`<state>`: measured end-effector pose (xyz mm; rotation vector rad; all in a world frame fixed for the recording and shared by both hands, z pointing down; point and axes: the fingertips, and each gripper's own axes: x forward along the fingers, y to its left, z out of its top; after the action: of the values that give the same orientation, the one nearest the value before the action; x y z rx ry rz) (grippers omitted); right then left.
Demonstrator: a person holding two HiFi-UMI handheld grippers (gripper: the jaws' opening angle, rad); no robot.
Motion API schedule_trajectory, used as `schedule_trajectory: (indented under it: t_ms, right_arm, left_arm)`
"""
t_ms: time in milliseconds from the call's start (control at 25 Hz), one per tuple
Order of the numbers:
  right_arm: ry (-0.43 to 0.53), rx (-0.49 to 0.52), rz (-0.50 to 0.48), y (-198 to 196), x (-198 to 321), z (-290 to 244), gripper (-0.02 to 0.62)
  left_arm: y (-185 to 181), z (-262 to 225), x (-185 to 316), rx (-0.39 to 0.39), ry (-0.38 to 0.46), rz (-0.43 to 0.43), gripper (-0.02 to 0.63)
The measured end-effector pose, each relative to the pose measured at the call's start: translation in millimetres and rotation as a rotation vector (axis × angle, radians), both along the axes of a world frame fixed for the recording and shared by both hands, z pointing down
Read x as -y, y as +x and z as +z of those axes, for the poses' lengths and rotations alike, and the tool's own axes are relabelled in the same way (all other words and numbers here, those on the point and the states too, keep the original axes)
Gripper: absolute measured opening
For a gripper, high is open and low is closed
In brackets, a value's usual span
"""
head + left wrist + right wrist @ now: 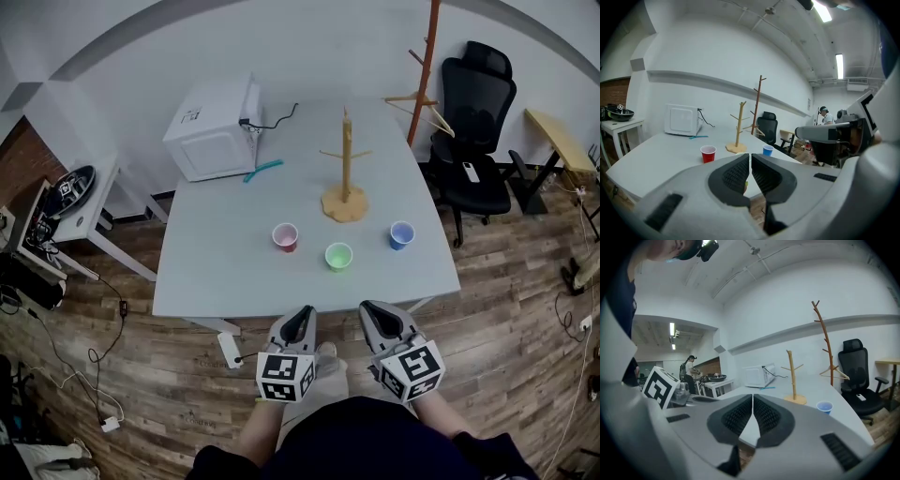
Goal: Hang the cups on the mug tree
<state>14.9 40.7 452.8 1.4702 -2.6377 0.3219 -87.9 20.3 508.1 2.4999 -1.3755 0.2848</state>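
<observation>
One big pale grey rectangular worktop (pixel 216 272) fills the middle of the head view, standing on a wooden plank floor (pixel 506 309). Off its far right corner is a black office chair (pixel 476 122), and beside that a tall reddish-brown wooden coat stand (pixel 427 66). A white microwave oven (pixel 214 129) sits at the worktop's far left corner.

The light wooden mug tree (pixel 346 164) stands upright on its round base, right of centre towards the far side.

The left claw (pixel 302 313) and the right claw (pixel 375 309) are level with each other just off the near edge of the worktop, both aimed across it. Each has its two dark ribbed pads closed together (only a hairline slit shows between them) and grips nothing.

All three cups stand upright on the worktop, mouths up, in a shallow arc on the near side of the mug tree and apart from it. The red plastic cup (pixel 285 236) is at the left, the green plastic cup (pixel 338 256) is in the middle and nearest the claws, and the blue plastic cup (pixel 401 234) is at the right.

A slim teal tool (pixel 263 170) lies flat just beside the microwave oven.
</observation>
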Motion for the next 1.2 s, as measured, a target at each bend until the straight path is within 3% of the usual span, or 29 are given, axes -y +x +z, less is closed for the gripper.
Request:
schedule_trajectory:
  t_ms: [480,600,1200]
  right_arm:
    - [0.006,-0.01,-0.007,-5.0,44.2,-13.9,0.029]
    - [0.006,-0.013,-0.014,-9.1,54.0,-16.4,0.029]
    - [0.0,-0.016,-0.005,-25.1,101.6,-14.4,0.03]
  left_arm:
    - [-16.6,12.3,51.2,0.015,-0.034,-0.031,0.023]
    - [-23.9,16.3,62.8,0.015,-0.043,-0.051,0.109]
    - [-54.2,45.3,119.9,0.061,-0.069,-0.086,0.218]
